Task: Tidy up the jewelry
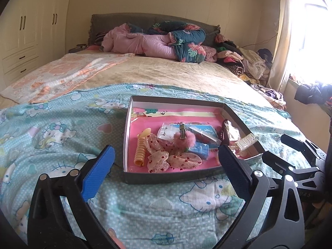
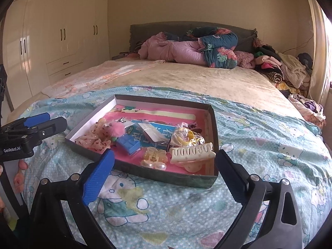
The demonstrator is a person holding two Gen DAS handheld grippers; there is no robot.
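A shallow dark box (image 1: pixel 166 177) (image 2: pixel 166 177) with a pink lining lies on the teal cartoon-print blanket. It holds an orange spiral hair tie (image 1: pixel 140 151), a pink fluffy clip (image 1: pixel 184 140) (image 2: pixel 118 129), spotted fabric bows (image 1: pixel 166 157) (image 2: pixel 95 139), a blue packet (image 1: pixel 200 150) (image 2: pixel 128 144), a cream claw clip (image 2: pixel 192 152) (image 1: pixel 245 142), a clear amber clip (image 2: pixel 153 156) and small plastic bags. My left gripper (image 1: pixel 166 159) is open and empty just before the box's near wall. My right gripper (image 2: pixel 165 160) is open and empty at the box's near right corner.
The bed carries a beige cover (image 1: pixel 166 72), a peach floral towel (image 1: pixel 62 74) at the left, rolled pink and floral quilts (image 1: pixel 161 41) at the headboard and a pile of clothes (image 1: pixel 244 62) at the right. Cream wardrobes (image 2: pixel 58 35) stand left. A bright window (image 1: pixel 311 31) is right.
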